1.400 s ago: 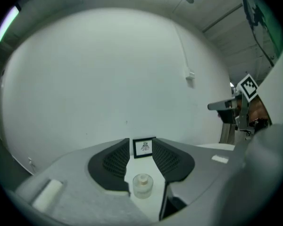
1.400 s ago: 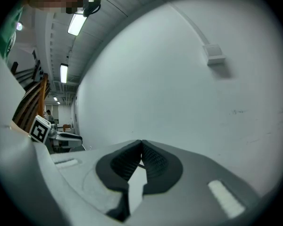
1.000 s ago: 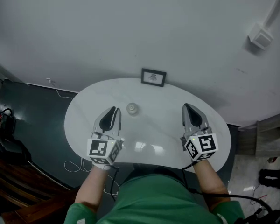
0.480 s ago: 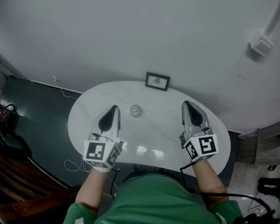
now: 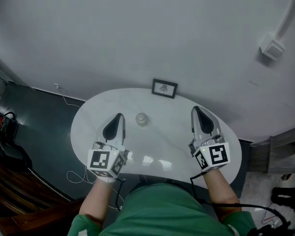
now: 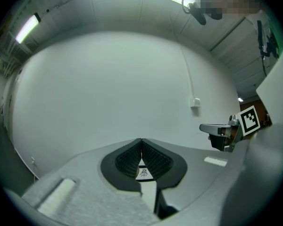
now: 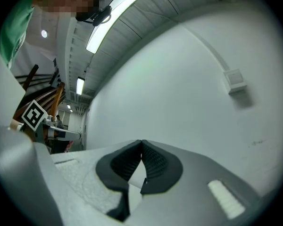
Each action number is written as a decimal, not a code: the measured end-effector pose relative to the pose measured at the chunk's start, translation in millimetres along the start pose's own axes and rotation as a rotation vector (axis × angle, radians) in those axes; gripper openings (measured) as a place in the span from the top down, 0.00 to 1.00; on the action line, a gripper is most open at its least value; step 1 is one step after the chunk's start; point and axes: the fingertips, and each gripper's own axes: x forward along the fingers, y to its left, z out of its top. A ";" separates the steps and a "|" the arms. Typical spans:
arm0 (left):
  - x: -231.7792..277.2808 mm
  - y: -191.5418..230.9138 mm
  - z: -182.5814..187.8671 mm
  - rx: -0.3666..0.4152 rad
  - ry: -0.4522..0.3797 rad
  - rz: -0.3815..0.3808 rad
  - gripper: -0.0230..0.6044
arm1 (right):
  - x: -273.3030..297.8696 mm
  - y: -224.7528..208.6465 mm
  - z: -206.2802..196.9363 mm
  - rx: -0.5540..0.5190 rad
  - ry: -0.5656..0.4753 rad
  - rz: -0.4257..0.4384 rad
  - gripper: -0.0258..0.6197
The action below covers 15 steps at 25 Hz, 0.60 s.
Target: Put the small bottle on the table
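**Grey jaws clenched on nothing, small bottle (image 5: 141, 118) standing free on the table (image 5: 88, 113)**

The left gripper (image 5: 120, 116) is pressed fully shut. In its own view (image 6: 141, 141) the ribbed pads meet at the tips and nothing is caught between them. The right gripper (image 5: 195, 109) is the same, with its tips together and empty in its own view (image 7: 141, 141). Both point level toward the wall, side by side over the near half of the white oval top.

The bottle sits just ahead of the left gripper's tip and a little to its inner side, near it but not touching. It is well apart from the right gripper, so the left hand is plainly the nearer one. It stands upright, with its long axis vertical, and shows from above only as a small pale round.

As I read it, the bottle is already where the task wants it. If it had to be taken up again, the left gripper would need to open, then move forward and slightly inward.

Beyond the bottle, a small framed picture (image 5: 164, 88) leans at the table's far edge against the wall. It peeps through the hollow behind the left pads (image 6: 142, 173).

Neither gripper view shows the bottle. From overhead I cannot make out its cap, label or contents. The table's near edge is cut off by the person's green sleeves.
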 end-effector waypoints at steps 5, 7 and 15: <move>1.2 3.6 -0.8 -0.012 -0.010 0.024 0.95 | -1.8 -1.2 0.0 -0.006 0.003 0.000 0.96; 1.3 3.9 -0.2 -0.015 -0.010 0.024 0.95 | -2.9 -0.6 1.6 -0.004 -0.003 0.002 0.96; 1.4 9.3 2.0 -0.007 -0.013 0.026 0.95 | -3.3 0.5 -0.1 -0.010 0.004 0.003 0.96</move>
